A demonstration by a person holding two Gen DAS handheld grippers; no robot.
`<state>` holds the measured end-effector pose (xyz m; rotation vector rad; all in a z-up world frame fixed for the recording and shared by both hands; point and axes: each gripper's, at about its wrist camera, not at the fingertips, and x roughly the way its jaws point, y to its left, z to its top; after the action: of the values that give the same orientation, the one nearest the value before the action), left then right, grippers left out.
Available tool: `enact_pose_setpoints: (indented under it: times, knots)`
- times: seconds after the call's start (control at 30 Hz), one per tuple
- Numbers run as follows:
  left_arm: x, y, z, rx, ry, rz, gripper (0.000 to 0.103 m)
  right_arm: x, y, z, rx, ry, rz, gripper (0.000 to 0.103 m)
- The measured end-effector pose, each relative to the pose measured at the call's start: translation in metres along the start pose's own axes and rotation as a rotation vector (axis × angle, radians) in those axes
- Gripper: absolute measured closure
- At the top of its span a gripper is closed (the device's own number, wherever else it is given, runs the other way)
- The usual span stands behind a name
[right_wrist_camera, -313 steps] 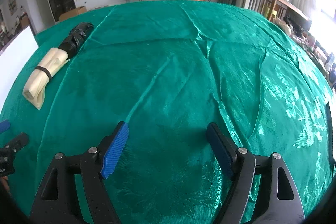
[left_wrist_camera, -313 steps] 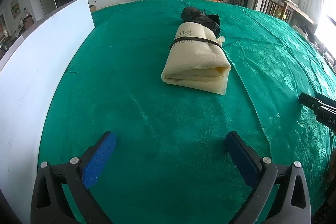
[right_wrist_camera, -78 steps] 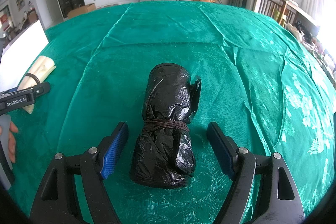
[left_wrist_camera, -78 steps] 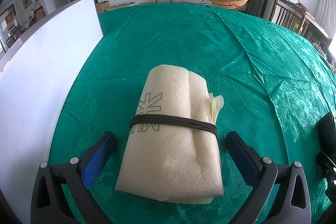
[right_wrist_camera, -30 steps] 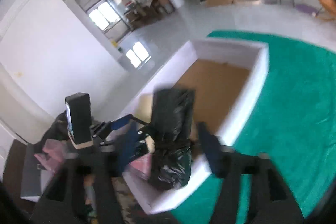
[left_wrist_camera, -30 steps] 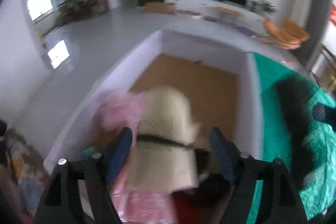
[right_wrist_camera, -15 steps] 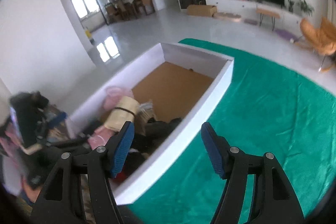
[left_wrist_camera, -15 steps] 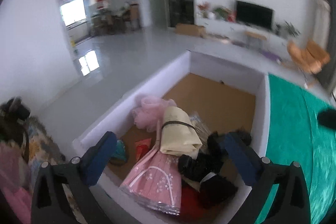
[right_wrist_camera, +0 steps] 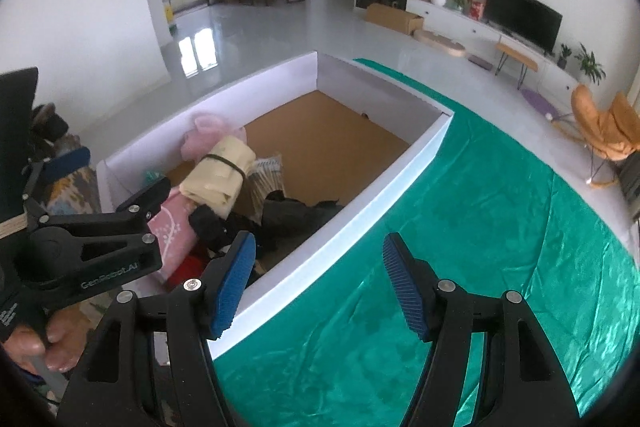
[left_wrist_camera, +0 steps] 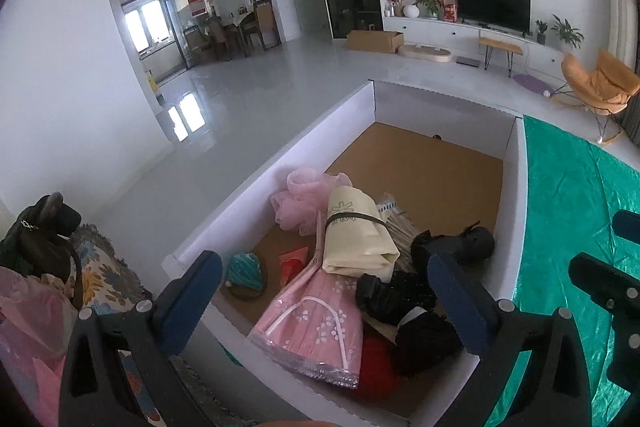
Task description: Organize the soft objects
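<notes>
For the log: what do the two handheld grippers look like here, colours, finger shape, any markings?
Both are matte black plastic frames with silver screws. The left gripper and right gripper carry long flat fingers faced with ribbed blue pads. Seen from the right wrist, the left gripper's side bears white "GenRobot.AI" lettering. A bare hand grips its handle. No cables show.

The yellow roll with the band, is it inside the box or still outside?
Inside. The yellow roll lies in the white box on the other soft things, and the open left gripper holds nothing.

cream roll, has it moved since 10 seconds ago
Yes. The cream roll went from the green tablecloth into the white box, beside the pink dress.
</notes>
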<state>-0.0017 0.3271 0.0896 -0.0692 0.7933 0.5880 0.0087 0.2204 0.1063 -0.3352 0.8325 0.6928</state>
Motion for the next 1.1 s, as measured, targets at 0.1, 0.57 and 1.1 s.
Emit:
enact_pose_setpoints:
  times: [0.1,0.57,1.1]
  knots:
    - [0.001,0.001,0.000,-0.001,0.000,0.010,0.001,0.005,0.002,0.000,-0.004,0.003,-0.002,0.033]
    - [0.004,0.013,-0.001,-0.022,-0.008,0.034,0.001,0.016,0.011,-0.001,-0.028,0.030,-0.004,0.033]
    - [0.002,0.028,-0.001,-0.063,-0.006,0.038,0.001,0.024,0.026,0.005,-0.049,0.042,-0.007,0.033]
